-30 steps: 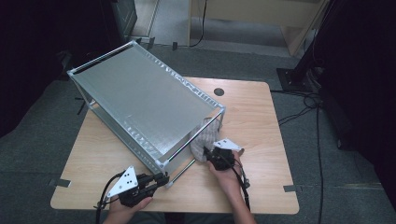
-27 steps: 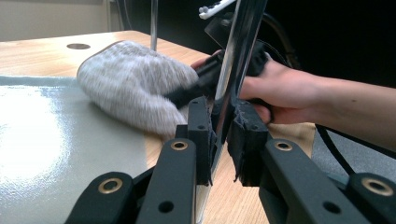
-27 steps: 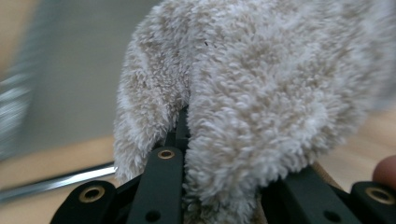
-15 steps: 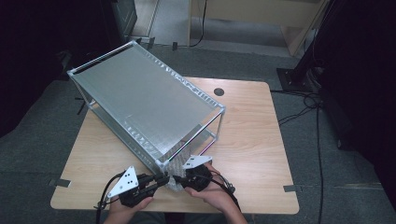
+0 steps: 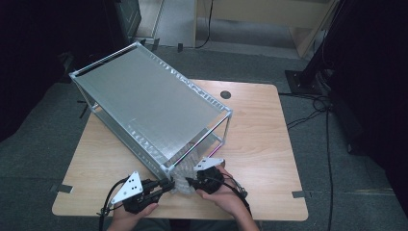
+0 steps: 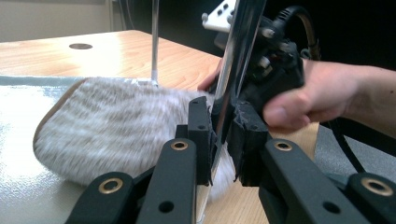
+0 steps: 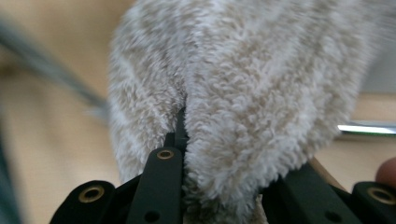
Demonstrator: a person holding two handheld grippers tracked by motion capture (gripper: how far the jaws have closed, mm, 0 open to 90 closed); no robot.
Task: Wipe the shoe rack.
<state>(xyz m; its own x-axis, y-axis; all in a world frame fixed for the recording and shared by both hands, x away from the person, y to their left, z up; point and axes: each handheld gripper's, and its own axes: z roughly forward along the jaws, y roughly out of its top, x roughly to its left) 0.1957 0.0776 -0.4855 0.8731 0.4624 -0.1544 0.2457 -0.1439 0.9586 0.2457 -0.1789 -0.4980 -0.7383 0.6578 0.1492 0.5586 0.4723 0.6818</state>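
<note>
A metal-framed rack point(image 5: 154, 110) with frosted panels lies slantwise on the wooden table point(image 5: 260, 134). My left gripper point(image 5: 169, 184) is at its near corner, shut on the shiny corner post point(image 6: 231, 88), which runs up between the jaws of the left gripper point(image 6: 219, 135). A fluffy grey-beige slipper point(image 5: 182, 179) lies just beside that corner, half under the rack's open end. My right gripper point(image 5: 188, 182) is shut on the slipper point(image 7: 243, 93), its jaws buried in the pile. In the left gripper view the slipper point(image 6: 116, 126) lies left of the post, with the right gripper point(image 6: 275, 70) and its hand behind.
A round cable hole point(image 5: 225, 95) sits near the table's far edge. Cables point(image 5: 312, 108) trail over the floor to the right, by a dark stand point(image 5: 308, 72). Tape marks point(image 5: 298, 194) lie at the table's front corners. The right half of the table is bare wood.
My right hand has moved left and nearer the front edge with the slipper, from the rack's open end to its near corner. The left gripper has stayed on the post.
</note>
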